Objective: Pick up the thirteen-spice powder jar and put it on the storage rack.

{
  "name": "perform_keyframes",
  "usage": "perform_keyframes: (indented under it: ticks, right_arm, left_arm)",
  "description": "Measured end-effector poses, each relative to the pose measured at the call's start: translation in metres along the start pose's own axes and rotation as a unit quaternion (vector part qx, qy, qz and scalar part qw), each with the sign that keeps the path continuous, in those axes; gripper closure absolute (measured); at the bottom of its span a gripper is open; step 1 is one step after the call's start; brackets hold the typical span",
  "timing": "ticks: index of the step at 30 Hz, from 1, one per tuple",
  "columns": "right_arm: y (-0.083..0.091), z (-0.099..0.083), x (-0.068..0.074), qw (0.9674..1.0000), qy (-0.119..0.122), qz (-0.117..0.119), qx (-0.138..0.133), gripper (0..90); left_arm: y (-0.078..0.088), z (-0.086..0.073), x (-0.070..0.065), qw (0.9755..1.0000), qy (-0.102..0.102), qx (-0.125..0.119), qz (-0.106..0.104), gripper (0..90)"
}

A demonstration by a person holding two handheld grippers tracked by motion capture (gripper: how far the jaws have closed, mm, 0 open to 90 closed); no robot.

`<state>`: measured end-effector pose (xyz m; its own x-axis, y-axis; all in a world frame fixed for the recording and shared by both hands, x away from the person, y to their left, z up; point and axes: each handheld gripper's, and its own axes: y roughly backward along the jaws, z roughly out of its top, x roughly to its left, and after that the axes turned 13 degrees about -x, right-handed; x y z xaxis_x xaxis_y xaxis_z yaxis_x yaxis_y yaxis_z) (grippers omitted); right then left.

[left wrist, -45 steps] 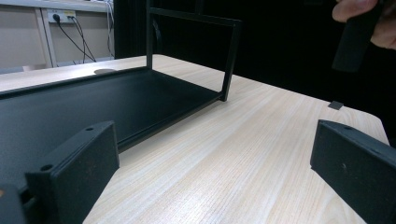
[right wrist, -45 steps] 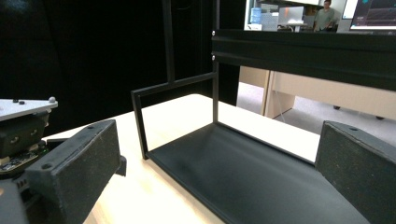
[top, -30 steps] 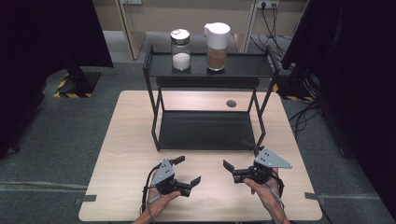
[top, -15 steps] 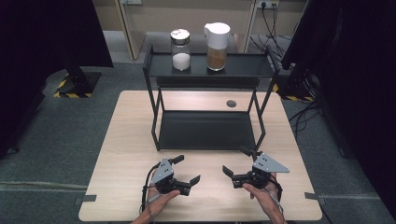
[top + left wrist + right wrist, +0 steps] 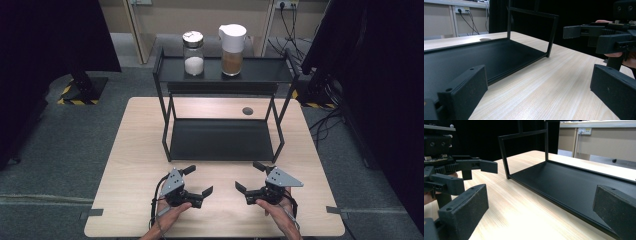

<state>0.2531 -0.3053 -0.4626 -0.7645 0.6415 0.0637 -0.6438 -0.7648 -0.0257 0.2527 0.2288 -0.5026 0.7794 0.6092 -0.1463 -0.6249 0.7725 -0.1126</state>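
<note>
My left gripper (image 5: 199, 180) rests low over the wooden table (image 5: 135, 150) near its front edge, open, with nothing between its jaws. My right gripper (image 5: 248, 176) sits a short way to its right, also open and empty; the two face each other. In the left gripper view my own gripper (image 5: 539, 95) has its jaws wide apart over bare wood, and the right gripper (image 5: 599, 37) shows at the upper right. In the right gripper view my own gripper (image 5: 540, 212) is just as wide, with the left gripper (image 5: 456, 170) at the left.
A black two-tier metal rack (image 5: 222, 140) stands mid-table just beyond both grippers. Its top shelf carries a glass jar (image 5: 193, 52) of white powder and a white-lidded pitcher (image 5: 232, 42) of brown contents. A round cable hole (image 5: 247, 111) lies behind the rack.
The right gripper has drifted slightly left and toward the front edge. The left gripper has hardly moved. Both jaws stay open.
</note>
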Motion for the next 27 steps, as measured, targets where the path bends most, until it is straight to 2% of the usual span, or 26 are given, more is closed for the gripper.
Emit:
perform_keyframes:
  ticks: [27]
  right_arm:
    - [-0.0004,-0.0023,0.0010,1.0000,-0.004,-0.001,0.004,0.5]
  left_arm:
    - [0.0012,-0.0002,-0.0010,1.0000,-0.001,-0.001,0.000,0.4]
